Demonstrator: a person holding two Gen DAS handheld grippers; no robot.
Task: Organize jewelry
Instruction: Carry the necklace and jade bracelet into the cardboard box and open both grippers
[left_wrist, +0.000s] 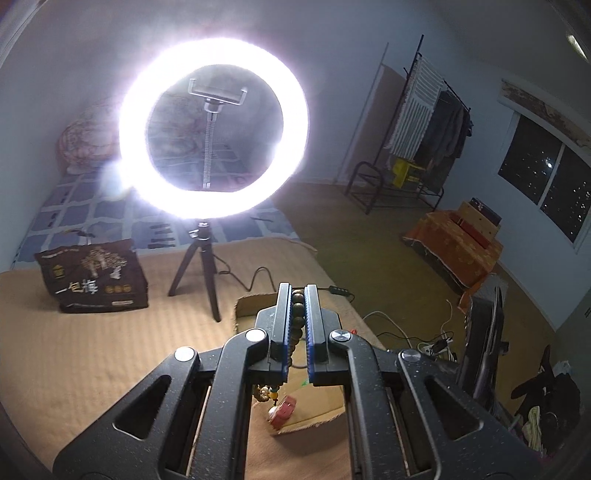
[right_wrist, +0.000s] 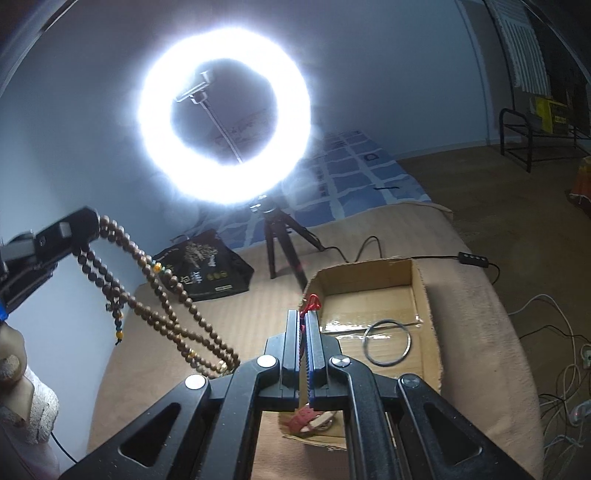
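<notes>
**Both grippers clenched on jewelry above the box**

Left gripper (left_wrist: 298, 291): clenched on a string of brown wooden beads (left_wrist: 297, 314), beads visible stacked between the two pads. Seen from the right wrist as a dark body at the left edge (right_wrist: 96, 230), with the beads (right_wrist: 162, 291) draped in long loops below it, hanging free over the tan blanket (right_wrist: 221, 306). Small orange and green accent beads strung in among the brown ones.

Right gripper (right_wrist: 303, 317): pressed tight on a red cord (right_wrist: 313, 303), a knotted loop poking out past the fingertips. More red material and a pale piece dangling beneath the jaws, too blurred to name.

Just beyond and below: an open cardboard box (right_wrist: 424, 291) lying on the blanket, flaps up, a strip of glossy tape across its floor. Inside, flat on the bottom: a thin metal bangle (right_wrist: 386, 343). Pointed partly over the box, both grippers.

Farther out: a dark printed bag (right_wrist: 207, 266) standing on the blanket to the left of the box; a black tripod (right_wrist: 284, 236) carrying a glaring ring light (right_wrist: 225, 114) with a phone clamp at its centre; a black cable with an inline switch (right_wrist: 471, 255) trailing behind the box. Beyond the blanket: a blue checked bed cover (right_wrist: 354, 173), a clothes rack (left_wrist: 436, 122) by the wall, a dark window (left_wrist: 546, 177).
</notes>
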